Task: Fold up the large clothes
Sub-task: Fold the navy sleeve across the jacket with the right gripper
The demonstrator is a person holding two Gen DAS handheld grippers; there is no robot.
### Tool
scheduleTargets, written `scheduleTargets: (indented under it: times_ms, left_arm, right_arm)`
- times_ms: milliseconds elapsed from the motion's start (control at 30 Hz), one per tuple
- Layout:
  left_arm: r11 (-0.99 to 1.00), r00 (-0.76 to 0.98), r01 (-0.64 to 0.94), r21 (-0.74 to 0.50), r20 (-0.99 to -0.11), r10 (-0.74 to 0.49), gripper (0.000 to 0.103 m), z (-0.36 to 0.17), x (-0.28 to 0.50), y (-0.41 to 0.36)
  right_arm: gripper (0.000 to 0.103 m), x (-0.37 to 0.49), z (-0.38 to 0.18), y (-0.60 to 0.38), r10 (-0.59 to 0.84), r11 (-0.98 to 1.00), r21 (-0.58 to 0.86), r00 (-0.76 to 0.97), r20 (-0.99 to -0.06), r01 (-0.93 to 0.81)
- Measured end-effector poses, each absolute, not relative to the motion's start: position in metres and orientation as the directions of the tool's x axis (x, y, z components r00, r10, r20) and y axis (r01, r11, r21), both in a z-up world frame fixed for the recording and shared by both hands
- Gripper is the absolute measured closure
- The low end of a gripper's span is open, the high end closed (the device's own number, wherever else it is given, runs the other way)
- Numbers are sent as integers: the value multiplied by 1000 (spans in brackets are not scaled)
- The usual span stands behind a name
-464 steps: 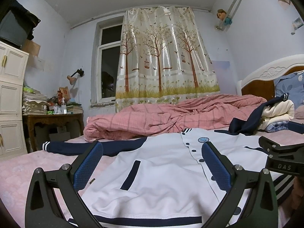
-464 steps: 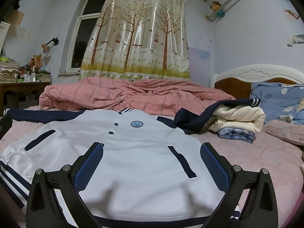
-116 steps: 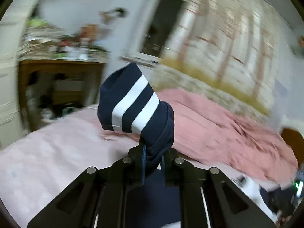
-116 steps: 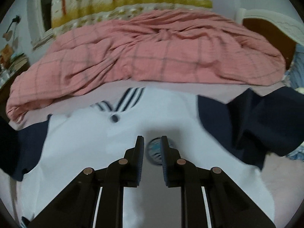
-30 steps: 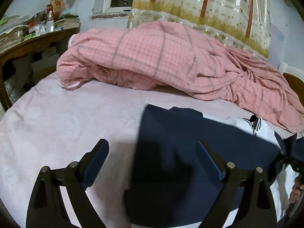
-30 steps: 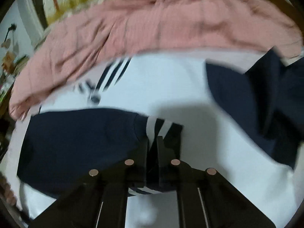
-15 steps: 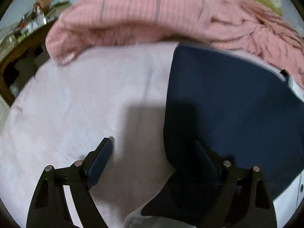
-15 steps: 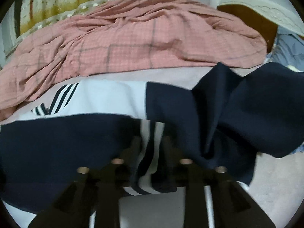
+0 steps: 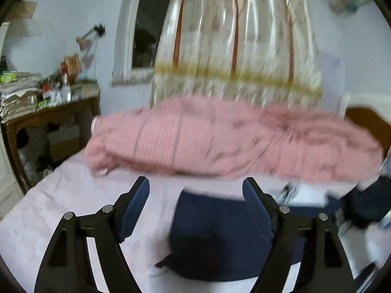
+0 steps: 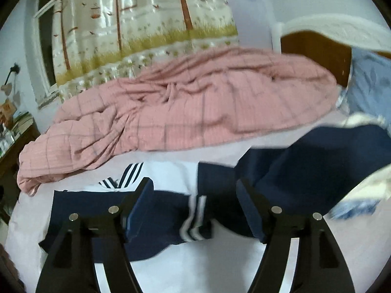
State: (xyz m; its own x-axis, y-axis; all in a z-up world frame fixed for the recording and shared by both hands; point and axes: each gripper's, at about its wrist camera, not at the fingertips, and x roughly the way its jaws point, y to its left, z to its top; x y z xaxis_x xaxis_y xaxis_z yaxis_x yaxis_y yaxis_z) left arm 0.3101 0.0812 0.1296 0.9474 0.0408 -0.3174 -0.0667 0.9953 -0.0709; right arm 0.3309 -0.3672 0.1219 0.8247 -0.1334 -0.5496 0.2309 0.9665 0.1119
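A white jacket (image 10: pixel 195 263) with navy sleeves lies on the pink bed sheet (image 9: pixel 73 207). Its left navy sleeve (image 10: pixel 156 217) is folded across the white front, and the striped cuff (image 10: pixel 194 222) rests near the middle. My right gripper (image 10: pixel 195 195) hovers above that cuff; its jaws are opening and nothing is between them. The other navy sleeve (image 10: pixel 317 171) stretches away to the right. In the left wrist view the folded navy sleeve (image 9: pixel 220 232) lies below my left gripper (image 9: pixel 195 193), whose jaws are closing a little, wide apart and empty.
A crumpled pink checked quilt (image 10: pixel 183 107) lies across the far side of the bed. A wooden desk (image 9: pixel 48 119) piled with papers stands at the left. The headboard (image 10: pixel 317 46), a blue pillow (image 10: pixel 371 83) and stacked clothes (image 10: pixel 361 195) are on the right.
My right gripper let go of the striped cuff, opened and rose. My left gripper rose and tilted up from the bed, so the curtain and window came into view.
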Motion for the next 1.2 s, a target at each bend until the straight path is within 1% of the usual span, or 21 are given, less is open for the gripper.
scheduleTargets:
  times_ms: [100,167,200,233,300,367,400,433,467,500,533,633,767,833,900,933,1000,1033,1067,1100,1200]
  left_arm:
    - [996,957,-24,-83,-290,-1,22,164,300,59]
    - [995,964,-2,-95,-266,-23,19,177,291,49]
    - [994,967,1,-108,-253,-28,15,180,287,45]
    - [992,971,11,-129,-236,-41,10,180,282,43]
    - [986,972,34,-163,-223,-70,7,171,273,40]
    - [986,968,23,-165,-242,-63,7,153,274,35]
    - [987,966,-10,-158,-257,-32,7,143,281,34]
    - [986,958,-46,-157,-286,-1,7,131,295,32]
    - [987,947,-44,-157,-320,-9,7,125,306,31]
    - [986,932,-21,-165,-361,-40,7,117,320,32]
    - [984,927,-11,-179,-371,-58,7,111,327,34]
    - [983,913,-74,-171,-408,-3,7,94,343,43]
    - [978,900,-90,-188,-436,-1,7,85,350,55]
    - [976,901,-86,-201,-434,-10,7,84,350,59]
    - [977,903,-95,-191,-430,4,7,82,348,59]
    - [978,903,-105,-181,-430,17,7,81,349,59]
    - [979,900,-114,-168,-435,30,7,79,351,59]
    - [979,897,-116,-166,-441,31,7,77,353,59]
    - [979,894,-118,-166,-447,32,7,75,354,59]
    - [979,892,-118,-167,-451,31,8,74,355,59]
    - [980,896,-114,-166,-443,29,8,76,353,59]
  right_arm:
    - [29,303,146,-416,-222,952,59,814,-536,299]
    - [27,282,155,-457,-279,931,52,797,-536,360]
    - [27,275,155,-472,-295,922,56,788,-540,384]
    - [27,262,155,-502,-320,900,80,772,-549,429]
    - [27,242,150,-546,-305,871,159,766,-565,465]
    - [27,225,142,-586,-201,845,309,794,-574,437]
    - [27,210,132,-616,-150,786,428,809,-569,447]
    - [27,200,127,-633,-181,747,453,804,-566,487]
    - [27,195,125,-641,-219,735,440,795,-566,516]
    - [27,191,123,-651,-296,734,377,765,-572,566]
    - [28,191,121,-656,-324,740,342,753,-573,579]
    - [31,202,112,-671,-274,752,372,772,-574,544]
    - [43,221,96,-690,-269,697,433,768,-581,572]
    - [44,231,90,-697,-261,692,458,785,-562,558]
    - [44,239,91,-696,-299,701,428,780,-549,570]
    - [47,241,91,-694,-328,693,411,767,-552,592]
    - [77,243,92,-689,-386,689,364,742,-548,627]
    - [81,245,93,-685,-390,705,340,741,-546,623]
    - [89,247,96,-682,-400,717,317,739,-543,621]
    - [90,248,100,-679,-416,720,298,733,-538,627]
    - [90,251,130,-645,-472,763,223,759,-448,606]
